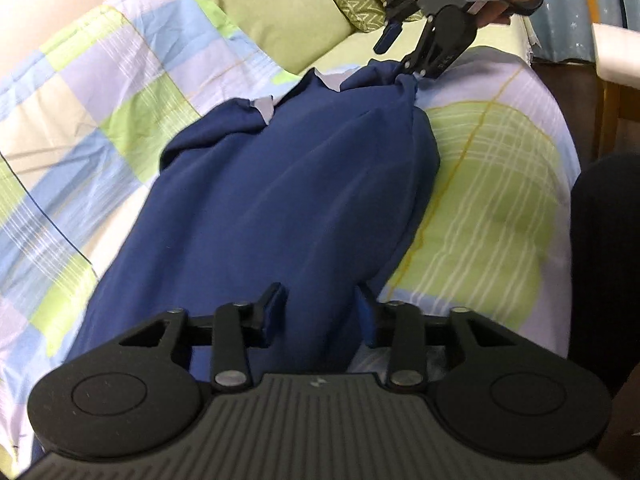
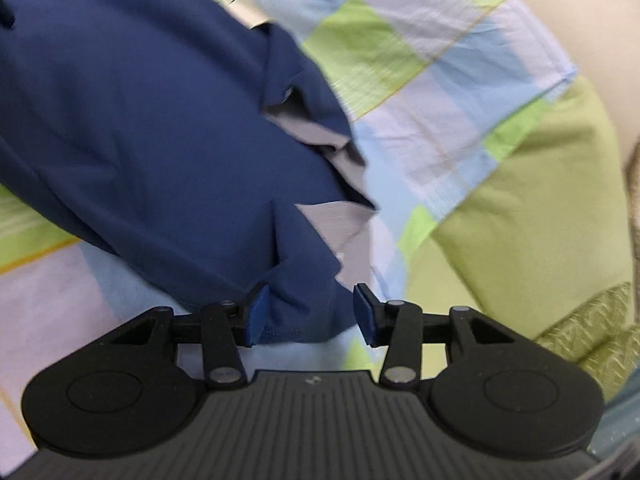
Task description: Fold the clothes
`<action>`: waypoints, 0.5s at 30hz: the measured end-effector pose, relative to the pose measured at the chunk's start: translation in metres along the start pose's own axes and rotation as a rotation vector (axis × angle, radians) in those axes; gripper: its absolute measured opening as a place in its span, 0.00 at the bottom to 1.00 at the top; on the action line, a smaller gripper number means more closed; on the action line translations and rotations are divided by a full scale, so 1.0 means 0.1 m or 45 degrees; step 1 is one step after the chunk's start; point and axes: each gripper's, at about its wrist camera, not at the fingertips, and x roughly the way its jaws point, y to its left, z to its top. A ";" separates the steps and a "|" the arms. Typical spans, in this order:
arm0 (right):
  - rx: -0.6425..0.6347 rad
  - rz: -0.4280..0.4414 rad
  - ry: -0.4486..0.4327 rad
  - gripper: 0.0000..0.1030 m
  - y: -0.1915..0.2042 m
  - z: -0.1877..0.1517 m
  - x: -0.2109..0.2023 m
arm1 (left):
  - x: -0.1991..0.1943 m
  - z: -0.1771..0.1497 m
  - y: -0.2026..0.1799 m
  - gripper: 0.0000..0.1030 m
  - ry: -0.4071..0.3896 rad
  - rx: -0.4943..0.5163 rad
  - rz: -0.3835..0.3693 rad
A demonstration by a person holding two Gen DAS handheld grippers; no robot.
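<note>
navy garment [image 1: 280, 184] lies on checked bedspread [image 1: 100, 80] by green pillow [image 1: 280, 8]; both tools' grip unclear.

Checked bedspread [image 1: 120, 92] bearing navy garment [image 1: 280, 200], perhaps green pillows [image 1: 276, 12].

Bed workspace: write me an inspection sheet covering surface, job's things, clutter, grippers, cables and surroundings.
Surface: checked bedspread, wrinkled.
Job's things: one navy garment, bunched, grey lining showing, stretched between both grippers.
Clutter: nothing seen.
Grippers: left gripper closed on the garment's near end; right gripper has cloth between its fingers, grip unclear.
Cables: dark loop beside the right gripper, kind unclear.
Surroundings: green pillows at the bed's far end.
</note>
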 end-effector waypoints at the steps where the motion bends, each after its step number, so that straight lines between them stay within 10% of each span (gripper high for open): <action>1: 0.004 0.022 0.005 0.39 -0.01 -0.01 0.04 | -0.02 0.01 0.02 0.28 0.003 -0.007 -0.011; 6: -0.086 -0.044 -0.025 0.39 0.03 0.02 -0.13 | -0.20 0.01 0.09 0.12 -0.020 -0.045 -0.044; 15: -0.724 -0.144 0.042 0.40 0.44 -0.28 -0.22 | -0.21 -0.01 0.00 0.13 -0.033 -0.006 -0.018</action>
